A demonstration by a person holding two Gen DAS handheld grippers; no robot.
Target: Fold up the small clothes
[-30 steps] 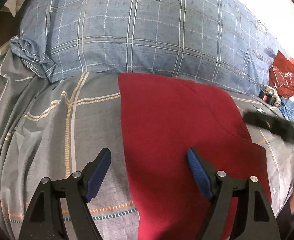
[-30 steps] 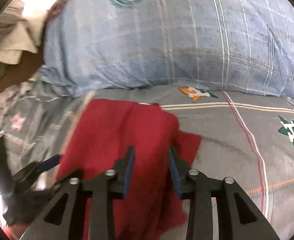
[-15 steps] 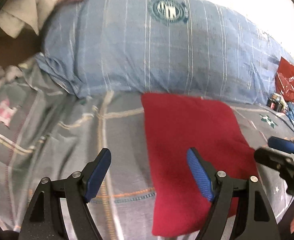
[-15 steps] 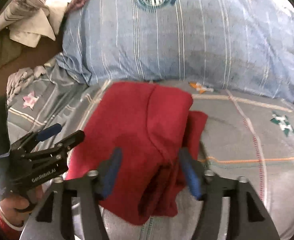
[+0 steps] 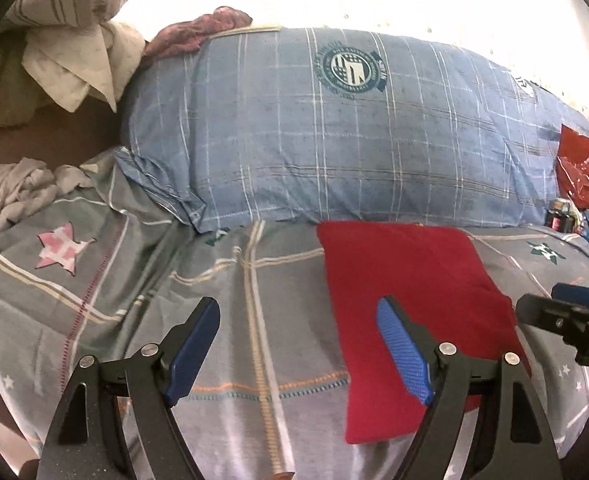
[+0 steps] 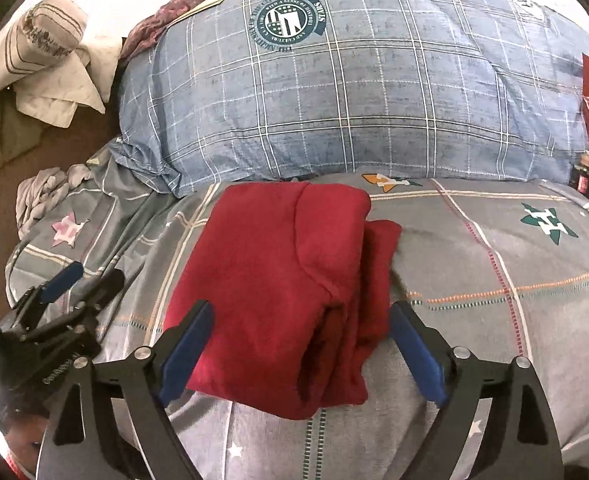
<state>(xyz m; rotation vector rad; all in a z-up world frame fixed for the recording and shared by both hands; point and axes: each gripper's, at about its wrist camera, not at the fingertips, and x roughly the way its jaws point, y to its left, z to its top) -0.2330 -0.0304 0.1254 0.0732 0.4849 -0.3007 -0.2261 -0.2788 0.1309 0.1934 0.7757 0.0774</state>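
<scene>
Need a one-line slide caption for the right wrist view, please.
Right tool open above the folded red garment on the grey bedsheet, blue plaid pillow behind.

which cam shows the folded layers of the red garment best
The right wrist view: the red garment lies whole between the open fingers, its stacked layers and folded edges visible. The left wrist view shows it only as a flat red panel, partly behind a finger.

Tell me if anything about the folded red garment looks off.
Slightly. The red garment lies folded on the grey bedsheet, but in the right wrist view its right side is uneven: a lower layer sticks out past the top fold instead of lining up. Both tools are open, clear of it.
</scene>
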